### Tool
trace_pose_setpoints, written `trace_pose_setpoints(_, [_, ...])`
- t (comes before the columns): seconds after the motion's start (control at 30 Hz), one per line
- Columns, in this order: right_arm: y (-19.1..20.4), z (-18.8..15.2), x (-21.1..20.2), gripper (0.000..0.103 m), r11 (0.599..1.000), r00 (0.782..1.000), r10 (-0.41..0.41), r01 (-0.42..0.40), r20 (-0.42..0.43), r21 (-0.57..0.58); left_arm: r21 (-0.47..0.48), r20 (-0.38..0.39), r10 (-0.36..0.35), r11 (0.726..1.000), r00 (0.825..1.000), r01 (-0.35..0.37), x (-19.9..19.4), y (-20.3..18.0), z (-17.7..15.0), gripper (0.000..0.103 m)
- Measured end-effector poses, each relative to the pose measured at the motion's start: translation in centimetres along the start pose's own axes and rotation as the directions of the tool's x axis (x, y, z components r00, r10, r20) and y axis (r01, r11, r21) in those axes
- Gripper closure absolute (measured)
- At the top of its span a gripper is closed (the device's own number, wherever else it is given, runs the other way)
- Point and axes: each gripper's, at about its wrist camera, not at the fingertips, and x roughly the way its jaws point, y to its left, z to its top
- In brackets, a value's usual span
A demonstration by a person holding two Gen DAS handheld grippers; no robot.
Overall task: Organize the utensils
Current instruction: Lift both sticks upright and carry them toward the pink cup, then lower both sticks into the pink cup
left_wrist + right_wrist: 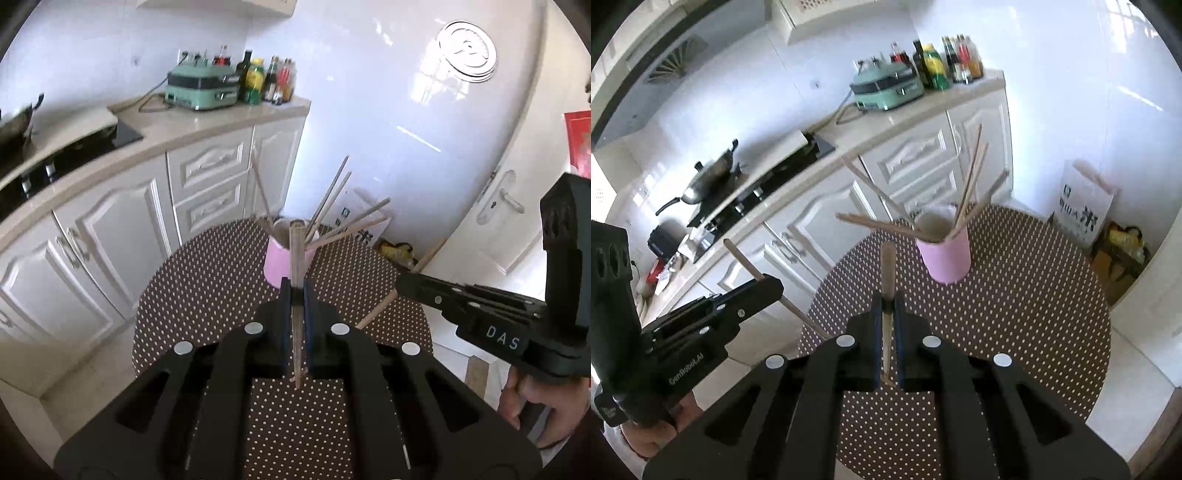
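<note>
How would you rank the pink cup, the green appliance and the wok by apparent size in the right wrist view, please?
1. Green appliance and pink cup: similar apparent size, so unranked; the cup is much nearer the camera.
2. Wok: looks smallest, though it sits farther off on the stove.

A pink cylindrical holder stands upright on the far part of the brown dotted round table. Several wooden chopsticks stand in it, splayed outward at different angles over its rim. One more wooden chopstick is clamped between the left gripper's fingers, pointing toward the holder. Another chopstick is pinched the same way in the right gripper, held above the table, short of the holder.
</note>
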Motion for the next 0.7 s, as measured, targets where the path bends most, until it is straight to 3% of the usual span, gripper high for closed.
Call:
trace_pose_setpoints(0.43, [-0.2, 3.4, -2.1, 0.098, 0.999, 0.993, -0.009, 0.013, 0.117, -0.033, 0.004, 0.101, -0.01, 1.0, 0.995, 0.01, -1.9, -0.3, 3.7, 0.097])
trace_pose_setpoints(0.7, [-1.8, 5.9, -1.8, 0.098, 0.999, 0.987, -0.021, 0.028, 0.16, -0.038, -0.018, 0.145, 0.007, 1.0, 0.989, -0.004, -1.0, 0.1, 6.9, 0.097])
